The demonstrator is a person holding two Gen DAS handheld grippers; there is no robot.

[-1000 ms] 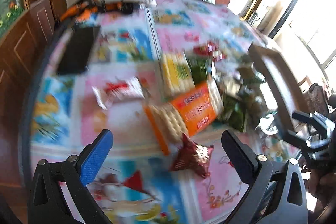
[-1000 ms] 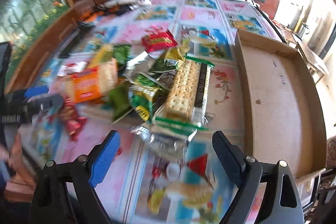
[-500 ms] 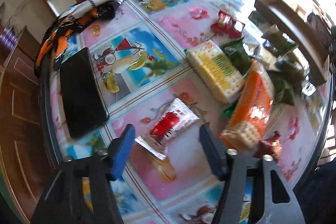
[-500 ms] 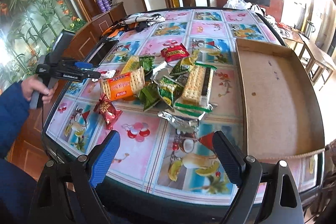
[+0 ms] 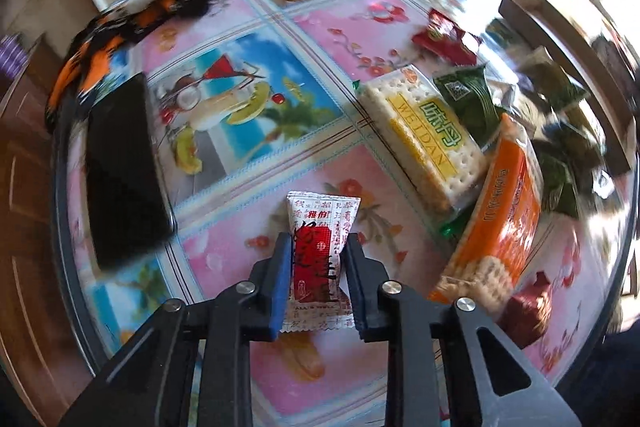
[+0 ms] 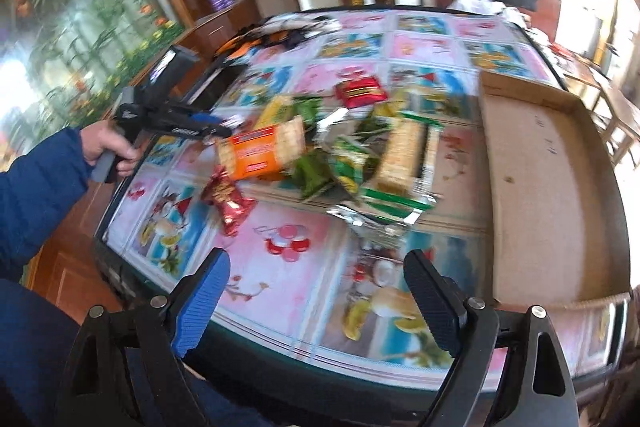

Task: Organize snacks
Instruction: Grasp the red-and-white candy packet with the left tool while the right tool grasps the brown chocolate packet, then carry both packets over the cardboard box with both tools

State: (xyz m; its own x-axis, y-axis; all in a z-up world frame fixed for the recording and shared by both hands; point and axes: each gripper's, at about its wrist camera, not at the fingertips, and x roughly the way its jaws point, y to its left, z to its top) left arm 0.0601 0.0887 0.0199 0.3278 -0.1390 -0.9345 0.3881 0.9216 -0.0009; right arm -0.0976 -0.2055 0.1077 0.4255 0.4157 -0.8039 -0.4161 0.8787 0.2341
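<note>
My left gripper [image 5: 316, 247] is shut on a small red-and-white snack packet [image 5: 318, 255] at the table's left side. It also shows in the right wrist view [image 6: 224, 127], held by a hand in a blue sleeve. The snack pile lies to the right: a yellow cracker pack [image 5: 424, 131], an orange cracker pack [image 5: 500, 219], green packets [image 5: 468, 99], a dark red packet [image 5: 528, 307] and a red packet [image 5: 444, 35]. My right gripper [image 6: 316, 287] is open and empty above the table's near edge. The shallow cardboard box [image 6: 540, 187] lies to the right.
A black phone [image 5: 120, 167] lies on the table's left edge. An orange, black and white cloth [image 5: 152, 3] lies at the far left corner. The table [image 6: 280, 267] has a patterned pink and blue cover. Wooden cabinets and a chair stand behind.
My left gripper has moved down over the red-and-white packet and closed on it. My right gripper has pulled back slightly and stays open.
</note>
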